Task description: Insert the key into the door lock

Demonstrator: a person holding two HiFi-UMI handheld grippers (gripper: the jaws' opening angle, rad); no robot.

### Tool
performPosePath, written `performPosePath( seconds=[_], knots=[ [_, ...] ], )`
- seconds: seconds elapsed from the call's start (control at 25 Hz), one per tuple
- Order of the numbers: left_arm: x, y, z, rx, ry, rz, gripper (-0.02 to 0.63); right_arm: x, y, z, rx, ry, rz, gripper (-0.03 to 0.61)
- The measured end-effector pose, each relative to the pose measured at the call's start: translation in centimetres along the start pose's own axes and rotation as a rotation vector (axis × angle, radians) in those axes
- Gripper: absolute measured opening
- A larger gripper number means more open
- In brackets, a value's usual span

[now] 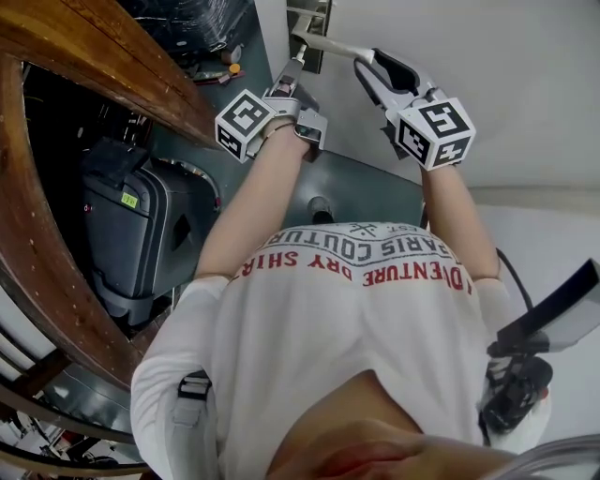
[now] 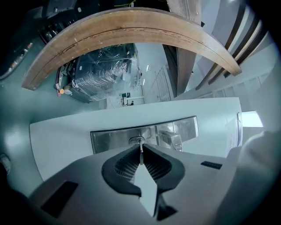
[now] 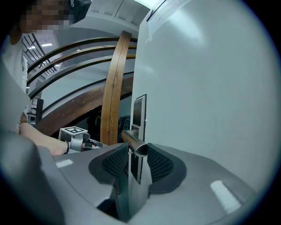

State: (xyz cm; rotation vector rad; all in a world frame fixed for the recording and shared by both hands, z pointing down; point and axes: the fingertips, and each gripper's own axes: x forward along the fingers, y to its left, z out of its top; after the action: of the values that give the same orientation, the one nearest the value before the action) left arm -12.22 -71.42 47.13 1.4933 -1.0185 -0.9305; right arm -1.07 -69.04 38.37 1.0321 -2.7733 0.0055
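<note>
A brushed-steel lock plate [image 2: 109, 139] is set in the white door [image 1: 516, 75]. My left gripper [image 2: 141, 148] is shut on a thin metal key [image 2: 141, 153], held edge-on, and the key's tip sits right at the keyhole [image 2: 137, 140]. I cannot tell how far the tip is inside. In the head view the left gripper [image 1: 289, 77] points at the plate [image 1: 317, 23]. My right gripper [image 3: 137, 151] is closed around the free end of the steel lever handle [image 3: 131, 139]. The head view shows that handle [image 1: 328, 44] running from the plate to the right gripper [image 1: 367, 67].
A curved wooden handrail [image 1: 103, 56] runs along the left, close to my left arm. A dark suitcase [image 1: 131, 234] stands on the floor below it. A plastic-wrapped stack [image 2: 101, 77] sits further back. The door fills the right side.
</note>
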Motion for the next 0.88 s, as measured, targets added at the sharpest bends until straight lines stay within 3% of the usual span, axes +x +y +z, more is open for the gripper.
performPosePath(
  seconds=[0.6,0.76,0.88],
  knots=[
    [2.6,0.2,0.2,-0.08,-0.048,0.001,0.023,-0.1,0.1,0.0,-0.037,0.01,0.006,0.13],
    [2.6,-0.1,0.2,-0.07,-0.052,-0.011,0.023,-0.2,0.2,0.2,-0.056,0.019,0.002,0.13],
    [2.9,-0.2,0.3,-0.019,-0.04,-0.026,0.023,0.0,0.1,0.1,-0.067,0.027,0.003,0.13]
  ],
)
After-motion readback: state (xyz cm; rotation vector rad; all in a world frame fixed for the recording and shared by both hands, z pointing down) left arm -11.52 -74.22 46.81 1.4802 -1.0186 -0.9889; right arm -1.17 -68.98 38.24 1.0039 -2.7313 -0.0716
